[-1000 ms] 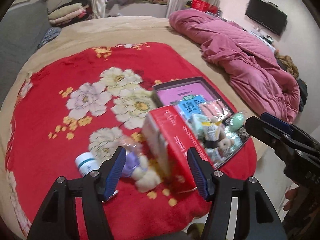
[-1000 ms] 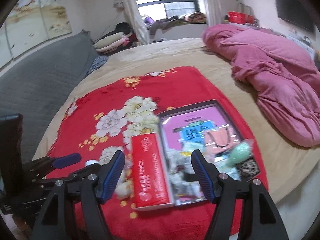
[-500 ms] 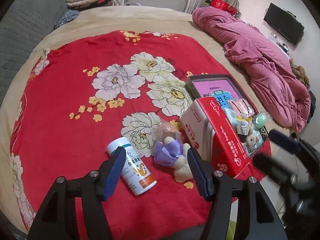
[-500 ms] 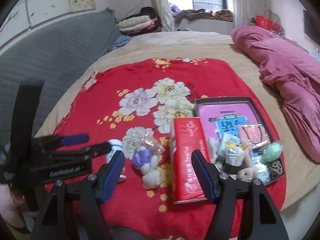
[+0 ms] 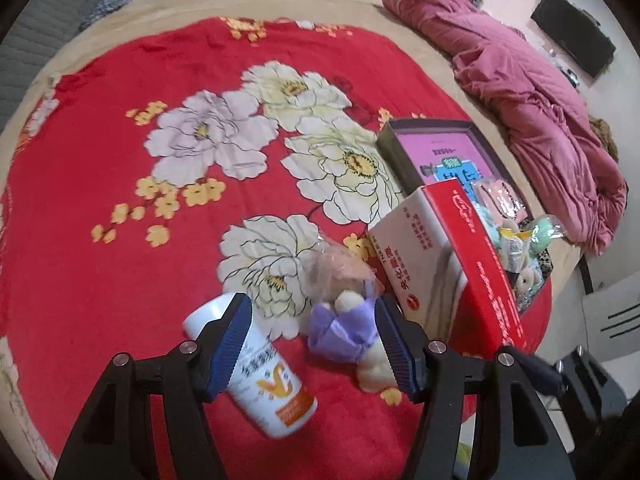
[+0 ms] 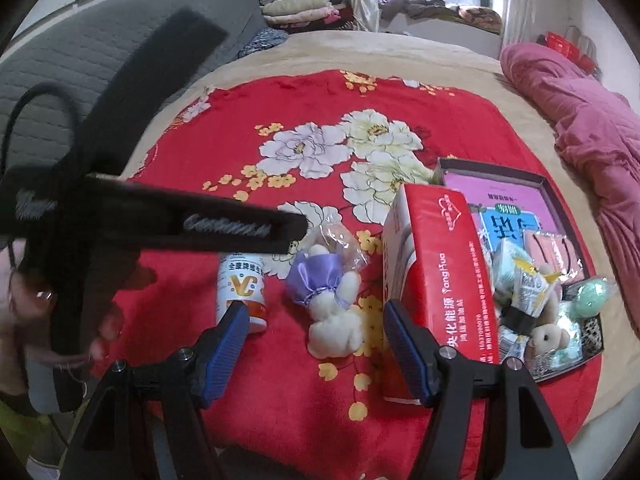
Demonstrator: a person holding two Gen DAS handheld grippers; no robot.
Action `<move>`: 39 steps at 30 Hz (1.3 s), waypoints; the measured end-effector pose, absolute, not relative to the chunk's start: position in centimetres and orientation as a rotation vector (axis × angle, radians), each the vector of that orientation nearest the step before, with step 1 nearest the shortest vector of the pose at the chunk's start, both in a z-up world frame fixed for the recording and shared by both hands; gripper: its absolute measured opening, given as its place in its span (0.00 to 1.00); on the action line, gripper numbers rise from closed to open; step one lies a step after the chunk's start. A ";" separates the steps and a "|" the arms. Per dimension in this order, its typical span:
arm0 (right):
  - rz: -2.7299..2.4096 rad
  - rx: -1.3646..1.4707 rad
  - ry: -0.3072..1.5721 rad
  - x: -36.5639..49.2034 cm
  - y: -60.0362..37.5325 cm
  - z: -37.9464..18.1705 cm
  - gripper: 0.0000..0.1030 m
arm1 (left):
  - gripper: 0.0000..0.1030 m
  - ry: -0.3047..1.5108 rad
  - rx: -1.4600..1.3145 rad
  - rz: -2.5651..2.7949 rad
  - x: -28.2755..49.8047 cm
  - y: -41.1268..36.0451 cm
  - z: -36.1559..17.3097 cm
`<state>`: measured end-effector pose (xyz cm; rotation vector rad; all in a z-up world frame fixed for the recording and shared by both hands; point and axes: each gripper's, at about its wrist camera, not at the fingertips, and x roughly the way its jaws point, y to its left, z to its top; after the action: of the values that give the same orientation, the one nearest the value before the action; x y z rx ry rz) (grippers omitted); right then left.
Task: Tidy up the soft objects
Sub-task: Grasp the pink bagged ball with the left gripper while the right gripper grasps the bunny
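One plush toy (image 5: pixel 348 328), lower centre of left-wrist frame, between the spread, empty left gripper (image 5: pixel 314 344) jaws. Likely light, squashy; pinch the purple-wrapped middle. Right gripper (image 6: pixel 314 346) also open, empty.

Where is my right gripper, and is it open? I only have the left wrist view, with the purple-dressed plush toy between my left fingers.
Observer: The right gripper is open. The plush toy lies just ahead of its fingertips, in line with the gap between them.
Operator: What does the red box hide at the near end of the tray?
Observer: A small tan plush bear lies there among plastic-wrapped items, close beside the box.
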<state>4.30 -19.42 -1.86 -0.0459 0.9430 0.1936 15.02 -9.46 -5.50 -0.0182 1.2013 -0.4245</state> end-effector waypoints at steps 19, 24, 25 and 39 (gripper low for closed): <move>0.159 -0.309 0.995 6.5 -16.1 -8.6 0.67 | 0.63 1.386 -0.010 -0.584 20.5 -13.2 -10.9; 0.120 -0.394 0.984 6.9 -15.2 -10.0 0.67 | 0.63 1.402 0.035 -0.599 21.0 -14.0 -11.5; 0.107 -0.411 0.981 7.0 -15.1 -10.2 0.67 | 0.63 1.410 0.047 -0.599 21.1 -14.2 -11.8; 0.100 -0.543 0.992 6.9 -13.3 -11.3 0.40 | 0.53 1.456 0.006 -0.651 21.7 -15.0 -13.0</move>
<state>6.90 -13.30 -11.33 -0.5425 0.9921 0.1003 21.69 -15.05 -13.01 0.0064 1.4555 -0.6512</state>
